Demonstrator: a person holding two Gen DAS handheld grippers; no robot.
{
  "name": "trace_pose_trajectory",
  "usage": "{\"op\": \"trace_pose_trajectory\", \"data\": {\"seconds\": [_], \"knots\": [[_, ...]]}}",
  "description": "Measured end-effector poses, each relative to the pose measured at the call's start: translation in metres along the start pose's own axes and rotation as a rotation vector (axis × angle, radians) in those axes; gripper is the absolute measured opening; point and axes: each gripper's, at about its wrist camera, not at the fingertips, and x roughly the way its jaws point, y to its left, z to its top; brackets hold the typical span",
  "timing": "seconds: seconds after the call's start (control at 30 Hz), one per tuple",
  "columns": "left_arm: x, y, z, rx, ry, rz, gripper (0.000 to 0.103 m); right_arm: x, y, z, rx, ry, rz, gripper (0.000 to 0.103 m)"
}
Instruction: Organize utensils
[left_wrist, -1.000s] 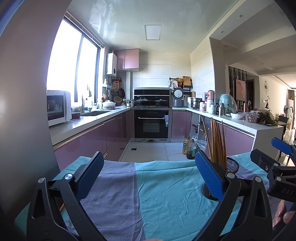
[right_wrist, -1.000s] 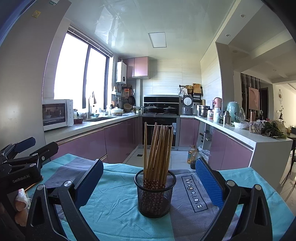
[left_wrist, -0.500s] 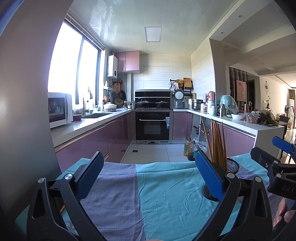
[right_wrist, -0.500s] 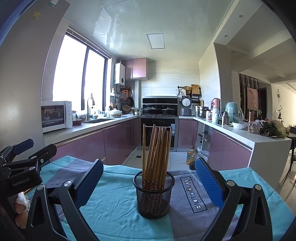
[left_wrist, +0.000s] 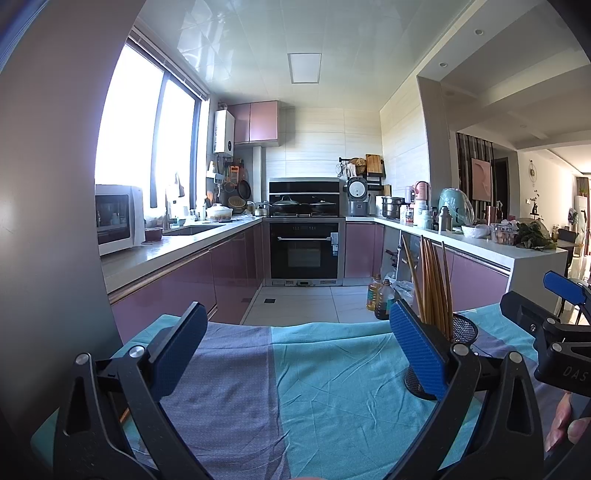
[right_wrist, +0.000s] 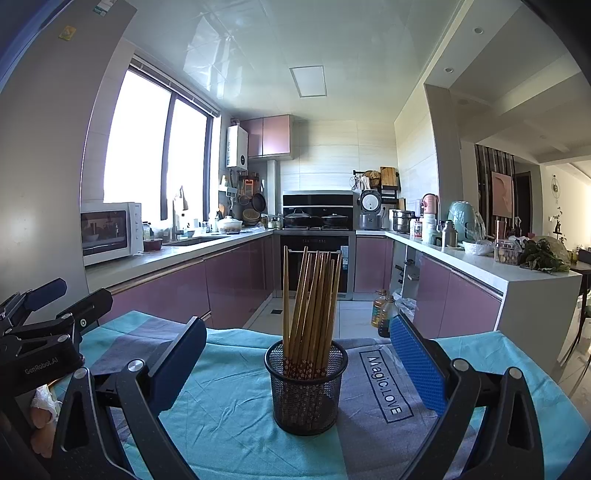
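Two tools hover above the cloth-covered counter (right_wrist: 236, 413), and both stand spread wide with nothing between their blue pads. The right tool (right_wrist: 295, 369) faces a black mesh holder (right_wrist: 306, 391) that sits upright on the teal and grey cloth, squarely between its fingers but apart from them. A bundle of wooden chopsticks (right_wrist: 312, 306) stands in that holder, tips up and leaning slightly. The left tool (left_wrist: 295, 354) looks over bare cloth, with the holder just beside its right finger. No loose utensil shows on the cloth in either view, so the sorting looks finished or nearly so; whether anything lies outside the views I cannot tell.
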Motion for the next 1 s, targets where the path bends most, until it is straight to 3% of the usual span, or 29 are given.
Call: {"op": "trace_pose_trajectory", "data": {"seconds": [1.0], "knots": [[0.0053,0.0001,0.0000,0.002,0.014,-0.003,0.097,0.0013,-0.0015,-0.0002,0.008,-0.006,-0.008,0.096]]}}
